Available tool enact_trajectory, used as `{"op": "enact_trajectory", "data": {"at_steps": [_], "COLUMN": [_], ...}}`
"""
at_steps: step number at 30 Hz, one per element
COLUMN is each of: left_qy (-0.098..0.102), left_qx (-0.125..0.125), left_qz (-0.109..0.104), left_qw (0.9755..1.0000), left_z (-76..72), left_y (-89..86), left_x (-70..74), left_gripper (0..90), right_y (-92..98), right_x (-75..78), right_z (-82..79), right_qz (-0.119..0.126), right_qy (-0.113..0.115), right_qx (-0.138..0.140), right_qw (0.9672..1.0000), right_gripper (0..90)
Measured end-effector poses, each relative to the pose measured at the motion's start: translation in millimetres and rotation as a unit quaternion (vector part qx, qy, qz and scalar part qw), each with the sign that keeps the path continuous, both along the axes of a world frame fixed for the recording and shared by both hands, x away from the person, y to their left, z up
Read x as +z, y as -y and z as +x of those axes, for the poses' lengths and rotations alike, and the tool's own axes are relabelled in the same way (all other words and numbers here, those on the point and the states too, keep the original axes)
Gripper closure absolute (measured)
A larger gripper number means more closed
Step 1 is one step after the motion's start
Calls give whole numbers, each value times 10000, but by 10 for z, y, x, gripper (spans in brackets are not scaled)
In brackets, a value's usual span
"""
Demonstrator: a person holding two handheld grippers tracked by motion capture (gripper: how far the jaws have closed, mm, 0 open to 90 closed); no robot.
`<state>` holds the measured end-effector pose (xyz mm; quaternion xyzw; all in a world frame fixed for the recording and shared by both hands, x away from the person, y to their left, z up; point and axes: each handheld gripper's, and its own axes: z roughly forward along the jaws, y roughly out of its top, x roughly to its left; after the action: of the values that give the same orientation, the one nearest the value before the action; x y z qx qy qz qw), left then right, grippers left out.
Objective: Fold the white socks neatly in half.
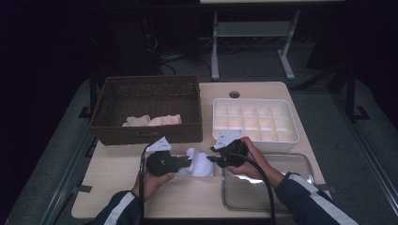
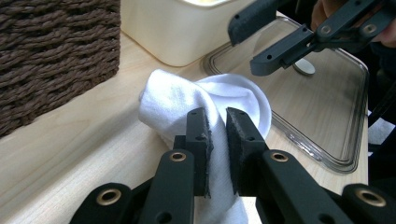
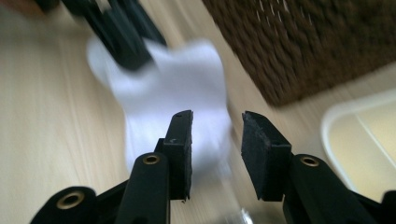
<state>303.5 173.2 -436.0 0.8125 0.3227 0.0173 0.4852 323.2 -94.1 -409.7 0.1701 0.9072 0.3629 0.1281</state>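
I see a small white cloth [image 1: 199,163], soft and bunched up, lying on the table at the lower middle of the high view.

Back edge: wicker basket [image 1: 146,110] and white divided tray [image 1: 255,123] block the desk [image 1: 112,187].
Front left corner: bare.
Front right: clear glass dish [image 1: 291,187].

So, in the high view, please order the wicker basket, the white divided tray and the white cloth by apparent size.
1. Wicker basket, largest.
2. White divided tray; it looks clearly smaller than the basket.
3. White cloth, by far the smallest.
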Motion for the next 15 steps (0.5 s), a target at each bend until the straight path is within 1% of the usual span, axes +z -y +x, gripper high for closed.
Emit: {"op": "enact_trajectory", "data": {"at_steps": [3, 4, 7, 8, 11, 13, 14, 15], "left_qy": [-1, 27, 13, 7, -4, -10, 6, 9], "left_qx": [16, -10, -36, -47, -110, -149, -194, -225], "left_qz": [-39, -6, 23, 20, 15, -23, 30, 23], "left_qw": [10000, 10000, 10000, 10000, 9999, 9999, 9998, 9997], "left_z": [-3, 2, 1, 3, 7, 25, 36, 47], "left_y": [-5, -2, 25, 33, 75, 119, 151, 188], "left_x": [11, 12, 6, 4, -1, -8, -12, -20], "left_gripper": [796, 795, 793, 792, 789, 790, 790, 789], "right_y": [95, 107, 86, 71, 21, -7, -15, -16], "right_x": [-45, -74, -192, -225, -307, -333, -336, -336], "right_z": [2, 4, 24, 36, 67, 67, 63, 66], "right_qz": [99, 75, -87, -101, -196, -187, -207, -215], "right_qy": [-263, -321, -485, -574, -559, -609, -602, -575], "right_qx": [33, 28, 39, 37, 119, 148, 142, 180], "right_qw": [9996, 9995, 9988, 9983, 9982, 9979, 9979, 9980], "right_gripper": [633, 633, 630, 630, 650, 661, 665, 669]}}
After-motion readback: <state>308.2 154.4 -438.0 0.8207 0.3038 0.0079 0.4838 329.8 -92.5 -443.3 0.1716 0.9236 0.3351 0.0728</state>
